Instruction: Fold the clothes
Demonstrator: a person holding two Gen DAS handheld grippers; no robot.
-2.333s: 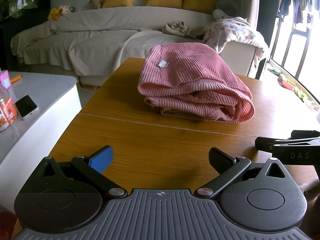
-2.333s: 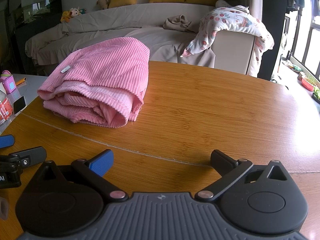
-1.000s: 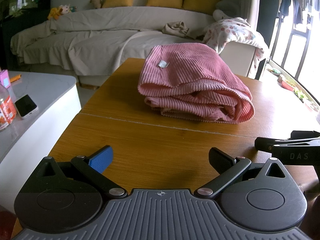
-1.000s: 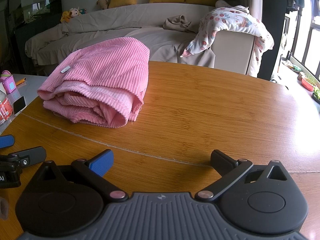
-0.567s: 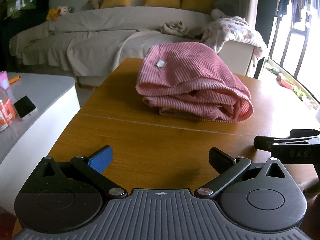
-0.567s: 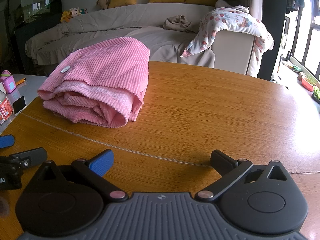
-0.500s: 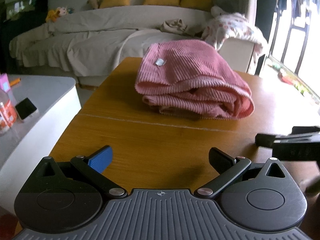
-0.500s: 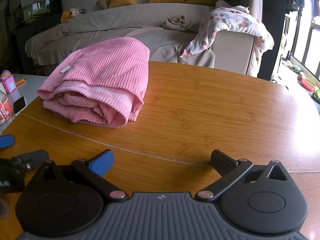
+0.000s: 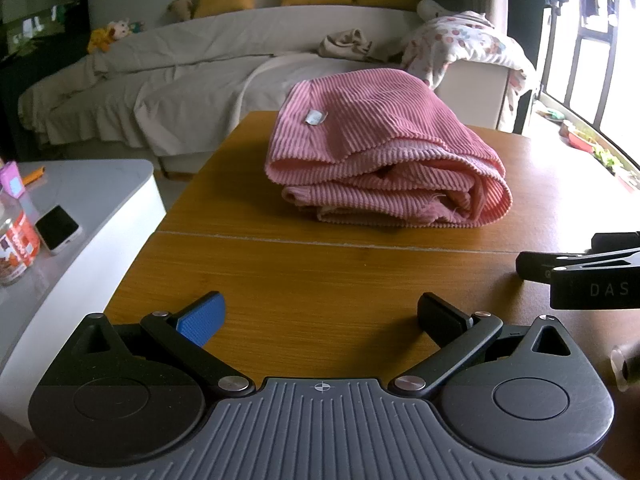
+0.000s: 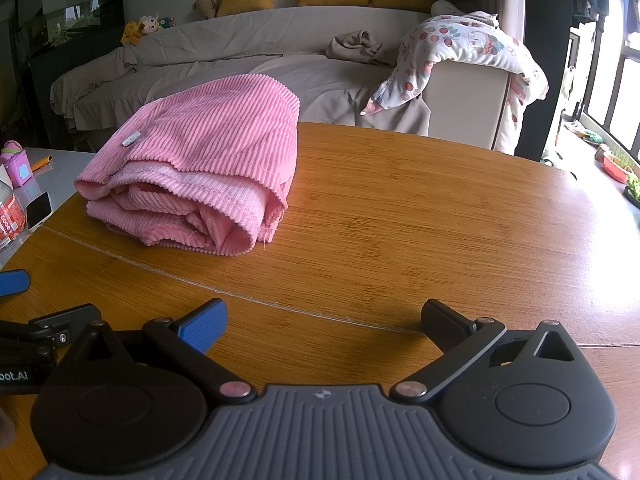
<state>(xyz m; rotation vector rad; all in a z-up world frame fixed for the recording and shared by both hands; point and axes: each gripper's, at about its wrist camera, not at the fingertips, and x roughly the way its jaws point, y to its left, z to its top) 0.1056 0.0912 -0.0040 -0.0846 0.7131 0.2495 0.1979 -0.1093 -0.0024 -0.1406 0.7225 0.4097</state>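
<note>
Pink corduroy garment (image 9: 384, 160) folded, resting on wooden counter (image 9: 320, 280). Left claw (image 9: 320, 316) nudged nearer since before, right claw (image 10: 324, 316) unmoved; both spread apart, empty. Folding seemingly done.

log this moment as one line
pink ribbed garment: folded, on brown wooden table | left gripper: jaws open, empty | right gripper: jaws open, empty

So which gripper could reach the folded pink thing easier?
Probably the left gripper: the folded pink corduroy garment lies straight ahead of it. From the right gripper, it sits off left. Both are open and empty.
</note>
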